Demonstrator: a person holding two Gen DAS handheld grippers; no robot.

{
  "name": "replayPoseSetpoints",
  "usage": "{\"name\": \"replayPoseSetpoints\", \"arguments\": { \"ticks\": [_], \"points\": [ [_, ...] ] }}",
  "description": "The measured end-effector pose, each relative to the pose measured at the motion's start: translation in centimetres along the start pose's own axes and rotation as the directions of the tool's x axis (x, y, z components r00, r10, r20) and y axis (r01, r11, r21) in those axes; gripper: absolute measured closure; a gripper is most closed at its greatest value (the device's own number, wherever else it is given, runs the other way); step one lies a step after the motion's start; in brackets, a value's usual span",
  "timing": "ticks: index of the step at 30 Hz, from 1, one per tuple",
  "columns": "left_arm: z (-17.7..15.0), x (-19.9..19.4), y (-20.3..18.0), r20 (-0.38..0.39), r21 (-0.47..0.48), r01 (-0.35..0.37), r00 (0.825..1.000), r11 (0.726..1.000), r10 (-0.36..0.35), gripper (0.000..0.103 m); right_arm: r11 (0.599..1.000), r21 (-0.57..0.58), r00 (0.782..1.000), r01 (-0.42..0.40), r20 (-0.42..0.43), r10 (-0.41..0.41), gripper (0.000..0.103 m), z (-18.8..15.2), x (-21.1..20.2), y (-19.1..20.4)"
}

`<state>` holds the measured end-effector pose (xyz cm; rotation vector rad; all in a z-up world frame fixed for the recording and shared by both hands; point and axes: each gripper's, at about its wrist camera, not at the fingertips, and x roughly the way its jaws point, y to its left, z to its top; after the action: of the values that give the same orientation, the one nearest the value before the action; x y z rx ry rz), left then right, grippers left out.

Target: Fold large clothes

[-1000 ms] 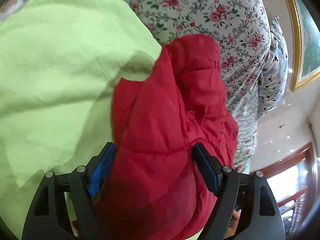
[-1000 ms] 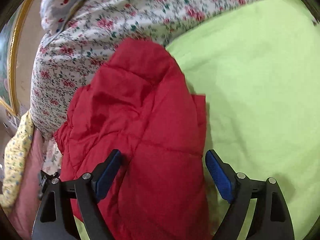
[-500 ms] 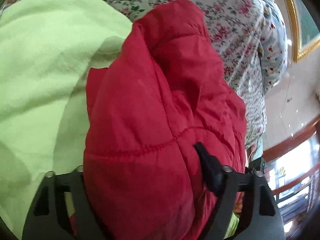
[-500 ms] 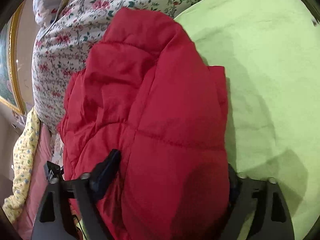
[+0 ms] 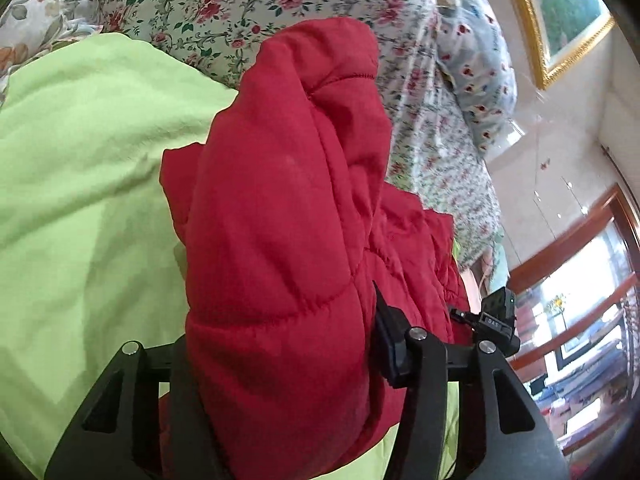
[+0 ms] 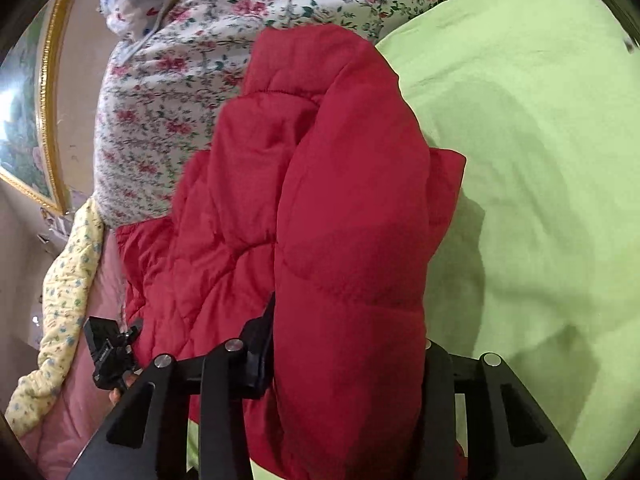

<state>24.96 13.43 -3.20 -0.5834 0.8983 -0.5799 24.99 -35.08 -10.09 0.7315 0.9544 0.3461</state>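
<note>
A red quilted jacket (image 5: 280,200) lies bunched on a lime-green sheet (image 5: 80,160), and a thick fold of it rises toward both cameras. My left gripper (image 5: 280,340) is closing its jaws on that fold. The right finger (image 5: 390,344) presses into the padding, while the jacket hides the left pad. In the right wrist view the same jacket (image 6: 340,200) fills the middle. My right gripper (image 6: 344,344) is also closing, and the fold bulges out between its fingers. Its left finger (image 6: 260,344) digs into the fabric.
A floral quilt (image 5: 224,0) is heaped behind the jacket, with a spotted pillow (image 5: 472,60) beyond it. A gold-framed picture (image 6: 24,120) hangs on the wall. Yellow flowered cloth (image 6: 64,280) and pink cloth (image 6: 80,400) lie at the bed's edge. The green sheet (image 6: 520,160) spreads out to the side.
Both grippers went from open around the jacket to clamped on a fold of it. The blue pads are now buried in fabric. The left view has risen and rolled.
</note>
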Motion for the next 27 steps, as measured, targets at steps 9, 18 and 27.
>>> {"name": "replayPoseSetpoints", "arguments": {
  "ticks": [9,18,27],
  "points": [
    [-5.2,-3.8,0.3,-0.033,-0.036,0.035,0.999,0.999,-0.037,0.053,0.999,-0.035,0.999,-0.039,-0.023,0.038,0.063,-5.4,-4.8,2.1],
    [-9.1,-5.7,0.8,-0.042,-0.056,0.028,0.999,0.998,-0.031,0.053,0.998,-0.029,0.998,-0.053,-0.032,0.052,0.063,-9.6,-7.9,2.1],
    [-9.7,-4.0,1.8,-0.038,-0.059,-0.081,0.996,0.995,0.079,0.047,0.999,0.021,0.999,-0.037,-0.029,0.037,0.058,-9.9,-7.1,0.3]
  ]
}}
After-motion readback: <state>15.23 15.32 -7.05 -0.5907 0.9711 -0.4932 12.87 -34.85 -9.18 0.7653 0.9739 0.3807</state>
